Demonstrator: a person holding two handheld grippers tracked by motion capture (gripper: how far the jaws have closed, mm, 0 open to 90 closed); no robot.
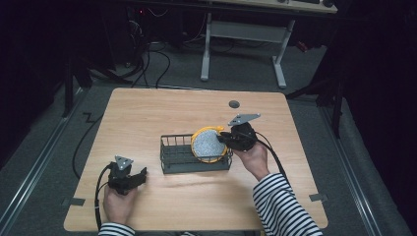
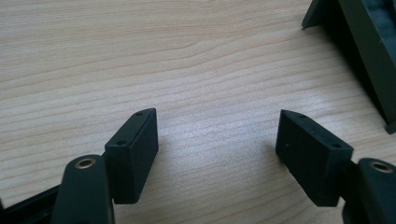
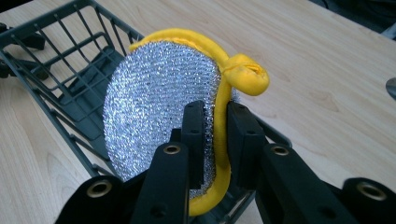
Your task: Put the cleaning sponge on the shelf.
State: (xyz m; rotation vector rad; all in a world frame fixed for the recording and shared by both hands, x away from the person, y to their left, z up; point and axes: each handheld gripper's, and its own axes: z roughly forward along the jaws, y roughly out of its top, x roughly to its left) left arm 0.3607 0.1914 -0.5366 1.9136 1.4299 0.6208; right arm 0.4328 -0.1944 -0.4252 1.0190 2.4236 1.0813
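While the right claw (image 3: pixel 215 135) pinches the scouring pad (image 3: pixel 161 109) above the basket's rim (image 3: pixel 56 126), the left claw (image 2: pixel 217 154) gapes over bare table (image 2: pixel 187 60).

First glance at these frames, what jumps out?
The round scouring pad, silver mesh with a bright yellow rim, stands on edge at the right end of the dark wire basket mid-table, pinched at its rim by the right tongs. Next comes the left tongs, jaws wide apart with nothing between them, low over bare wood near the table front left, beside the basket.
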